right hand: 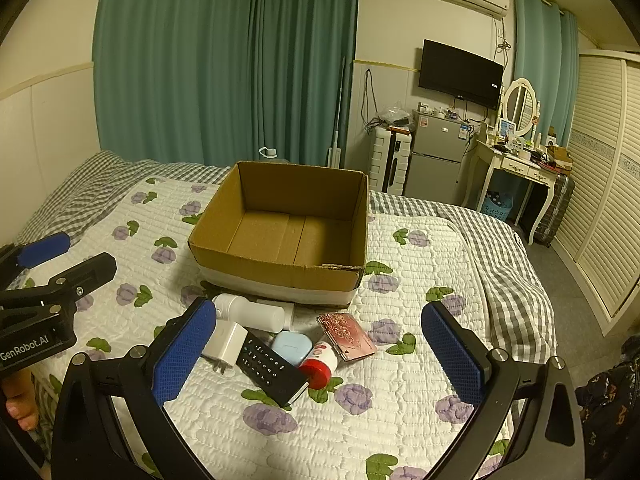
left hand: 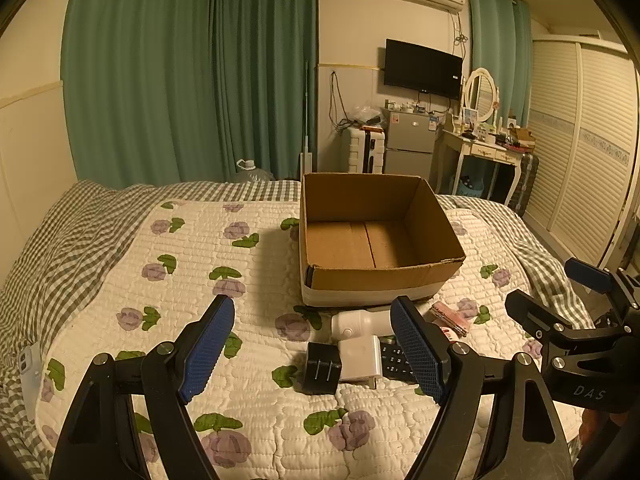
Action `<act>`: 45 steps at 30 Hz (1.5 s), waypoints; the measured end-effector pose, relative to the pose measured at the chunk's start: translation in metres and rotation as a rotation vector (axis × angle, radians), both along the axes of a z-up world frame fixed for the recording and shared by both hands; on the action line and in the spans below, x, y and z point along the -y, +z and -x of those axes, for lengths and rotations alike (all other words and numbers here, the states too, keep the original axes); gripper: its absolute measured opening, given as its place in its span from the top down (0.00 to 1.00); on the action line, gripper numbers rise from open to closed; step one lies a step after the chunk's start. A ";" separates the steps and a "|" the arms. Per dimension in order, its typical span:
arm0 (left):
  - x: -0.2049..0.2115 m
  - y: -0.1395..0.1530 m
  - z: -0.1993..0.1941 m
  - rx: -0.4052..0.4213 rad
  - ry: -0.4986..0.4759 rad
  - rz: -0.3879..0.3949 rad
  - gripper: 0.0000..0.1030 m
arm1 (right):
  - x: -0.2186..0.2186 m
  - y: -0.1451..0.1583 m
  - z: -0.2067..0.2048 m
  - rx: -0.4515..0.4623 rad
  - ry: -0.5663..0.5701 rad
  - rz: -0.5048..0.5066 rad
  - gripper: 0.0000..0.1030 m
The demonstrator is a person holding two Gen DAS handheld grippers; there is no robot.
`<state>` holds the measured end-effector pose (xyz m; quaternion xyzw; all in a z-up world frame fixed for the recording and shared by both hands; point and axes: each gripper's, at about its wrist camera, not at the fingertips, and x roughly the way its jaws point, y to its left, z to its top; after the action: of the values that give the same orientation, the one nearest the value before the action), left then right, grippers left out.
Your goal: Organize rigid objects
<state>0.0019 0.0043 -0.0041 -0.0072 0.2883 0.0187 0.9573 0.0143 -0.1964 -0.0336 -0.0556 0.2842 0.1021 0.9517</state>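
Note:
An open, empty cardboard box (left hand: 372, 276) (right hand: 280, 272) sits on the quilted bed. In front of it lies a cluster: a white bottle-shaped device (right hand: 250, 312) (left hand: 356, 323), a white plug adapter (right hand: 226, 342) (left hand: 360, 362), a black plug adapter (left hand: 322, 368), a black remote (right hand: 272, 368), a light blue case (right hand: 291, 346), a red-capped bottle (right hand: 320, 364) and a pink patterned box (right hand: 348, 334). My left gripper (left hand: 316, 356) is open above the adapters. My right gripper (right hand: 320, 360) is open above the cluster. Both are empty.
The bed's floral quilt (right hand: 400, 400) spreads around the cluster. A white phone (left hand: 29, 364) lies at the bed's left edge. Beyond the bed stand green curtains (left hand: 192, 72), a small fridge (right hand: 434, 160), a dressing table (right hand: 516, 168) and a wardrobe (right hand: 608, 184).

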 end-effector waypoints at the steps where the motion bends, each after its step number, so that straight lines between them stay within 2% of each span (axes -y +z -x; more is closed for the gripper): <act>1: 0.000 0.000 0.000 0.000 -0.001 0.000 0.19 | 0.000 -0.001 0.000 -0.001 0.001 0.000 0.00; 25: 0.004 -0.002 0.001 0.001 -0.010 -0.006 0.19 | 0.000 -0.004 0.000 -0.008 0.012 0.005 0.00; 34: 0.000 -0.012 -0.005 -0.028 -0.018 0.003 0.19 | 0.000 -0.008 -0.002 -0.020 0.011 0.012 0.00; 39: -0.008 -0.031 -0.016 -0.087 -0.023 0.007 0.19 | 0.006 -0.020 -0.014 -0.054 -0.008 0.049 0.00; 45: -0.008 -0.071 -0.035 -0.226 -0.067 0.025 0.19 | 0.010 -0.045 -0.034 -0.146 0.011 0.041 0.00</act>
<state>0.0366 0.0121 -0.0751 -0.0074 0.3948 -0.0162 0.9186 0.0482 -0.2066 -0.0785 -0.0691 0.3546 0.1052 0.9265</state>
